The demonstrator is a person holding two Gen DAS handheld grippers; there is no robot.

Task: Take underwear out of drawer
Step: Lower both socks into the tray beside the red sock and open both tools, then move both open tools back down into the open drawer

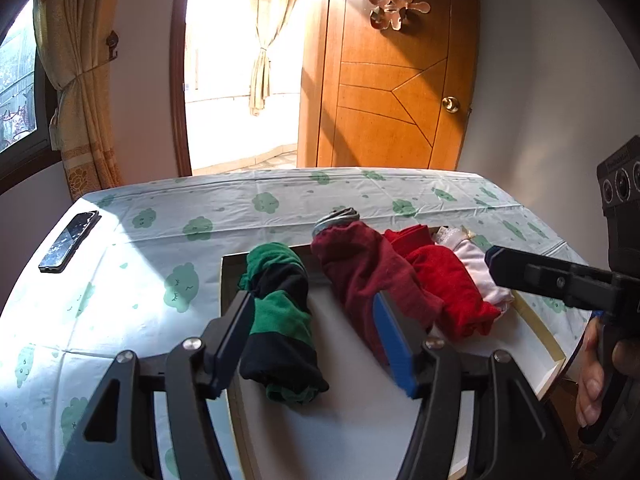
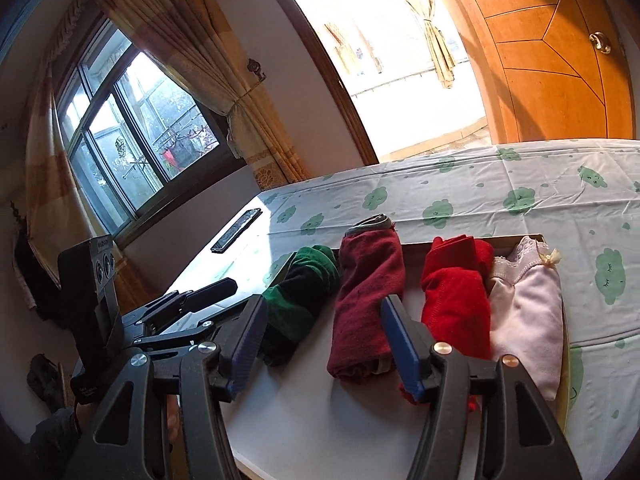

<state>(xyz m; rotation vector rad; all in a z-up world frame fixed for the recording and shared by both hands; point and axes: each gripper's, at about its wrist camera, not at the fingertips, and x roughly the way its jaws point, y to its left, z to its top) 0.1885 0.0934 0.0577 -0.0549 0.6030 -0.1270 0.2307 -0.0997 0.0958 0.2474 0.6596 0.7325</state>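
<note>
White drawer (image 2: 304,412) floor lies bare before four rolled underwear (image 2: 368,304); both tongs (image 1: 316,344) (image 2: 324,344) gape half-open, empty.

A lived-in room of a home, most likely a bedroom. A varnished wooden door (image 1: 392,92) with a brass knob (image 1: 451,104) carries a paper-cut ornament (image 1: 396,2) near its top. Beside it an open doorway (image 1: 240,80) leads to a bright balcony-like space with a tied-back curtain (image 1: 262,60). A dark-framed window (image 2: 132,136) has patterned yellow curtains (image 2: 224,92) held by a wall hook (image 2: 256,68). The counter wears a cloth printed with green clouds (image 1: 188,284), where a phone (image 1: 70,242) lies and folded underwear (image 2: 452,300) sits in a shallow drawer (image 1: 544,336).
</note>
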